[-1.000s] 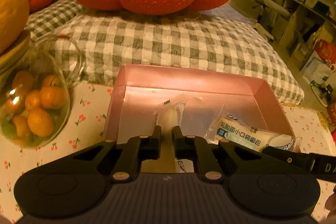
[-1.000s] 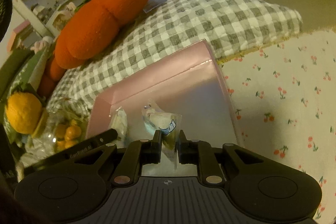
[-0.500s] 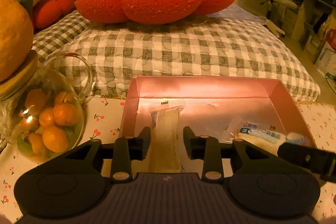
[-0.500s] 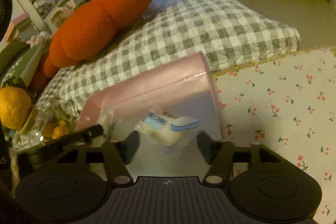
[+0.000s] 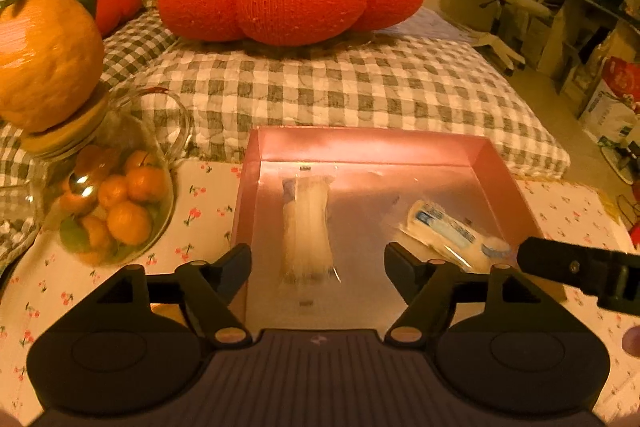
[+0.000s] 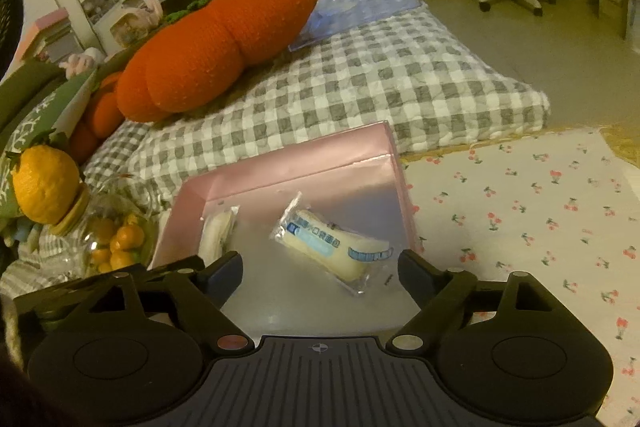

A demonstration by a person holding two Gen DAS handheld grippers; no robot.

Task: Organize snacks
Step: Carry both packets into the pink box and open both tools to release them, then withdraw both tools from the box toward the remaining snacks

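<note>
Left wrist view: pale snack packet (image 5: 306, 227) lies in the pink box (image 5: 372, 139), ahead between the just-opened left gripper (image 5: 318, 261) jaws, untouched.
Right wrist view: blue-labelled bread packet (image 6: 332, 247) is released; right gripper (image 6: 320, 273) spread wide.
Risk: glass jar (image 5: 116, 203), left of the tongs, could be clipped.

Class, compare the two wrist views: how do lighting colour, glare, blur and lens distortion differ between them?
Left wrist view: warm orange cast, bright glare on the pink box far wall, plain snack packet smeared by motion blur. Right wrist view: cooler, dimmer greenish light, blue-labelled packet fairly sharp with readable print. Both: fisheye bending at the edges, dark rounded corners.
</note>
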